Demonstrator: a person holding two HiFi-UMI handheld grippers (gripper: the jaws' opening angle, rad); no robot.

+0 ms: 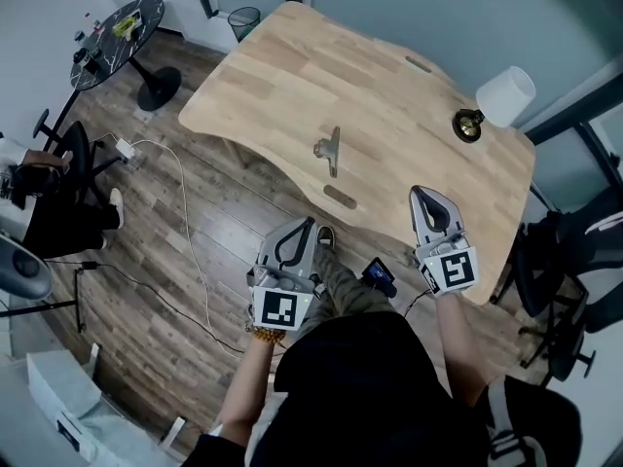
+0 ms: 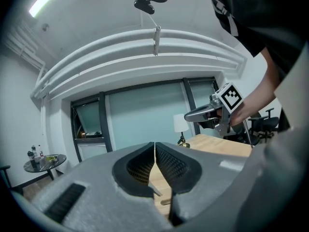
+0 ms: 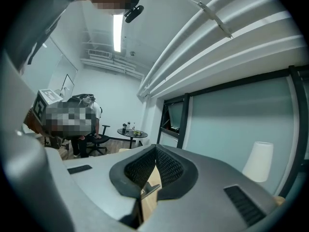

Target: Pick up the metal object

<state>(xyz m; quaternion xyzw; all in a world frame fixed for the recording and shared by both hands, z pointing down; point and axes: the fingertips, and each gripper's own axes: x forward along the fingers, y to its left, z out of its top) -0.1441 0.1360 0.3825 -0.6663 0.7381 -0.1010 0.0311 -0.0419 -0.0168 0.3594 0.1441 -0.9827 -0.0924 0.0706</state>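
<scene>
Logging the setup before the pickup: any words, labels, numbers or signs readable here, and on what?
No readable words or numbers in any view.
Left gripper's cube: a black-and-white square marker pattern, no letters.
Right gripper's cube: the same kind of marker.
Things on the round side table: too small to read.

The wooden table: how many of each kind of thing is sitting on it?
Metal object: 1
Lamp: 1
Total: 2 things on the table
</scene>
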